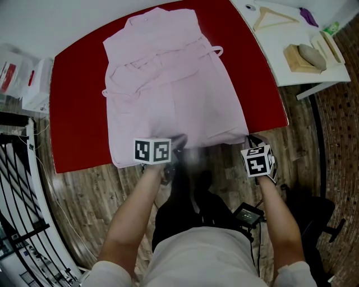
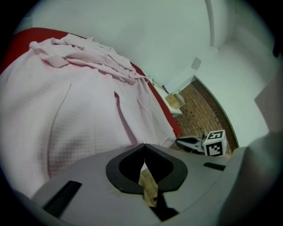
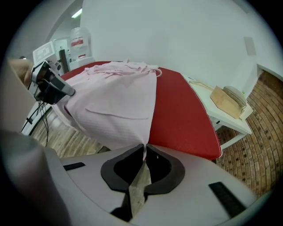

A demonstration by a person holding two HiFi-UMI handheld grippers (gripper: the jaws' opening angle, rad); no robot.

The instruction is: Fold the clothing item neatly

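Note:
A pale pink robe [image 1: 168, 84] lies spread flat on the red table [image 1: 73, 112], its sleeves and belt gathered across the middle and its hem at the near edge. My left gripper [image 1: 175, 144] sits at the hem near its middle; in the left gripper view its jaws [image 2: 143, 145] meet on the pink cloth [image 2: 79, 101]. My right gripper [image 1: 251, 139] is at the hem's right corner. Its jaws [image 3: 145, 146] pinch the corner of the robe [image 3: 119, 101], which hangs just off the table's edge [image 3: 181, 114].
A white side table [image 1: 286, 75] at the right carries a wooden hanger [image 1: 275, 17] and a wooden block [image 1: 305, 56]. White bags [image 1: 22, 78] and a black rack [image 1: 17, 185] stand at the left. A small black device [image 1: 249, 213] lies on the wooden floor beside the person's legs.

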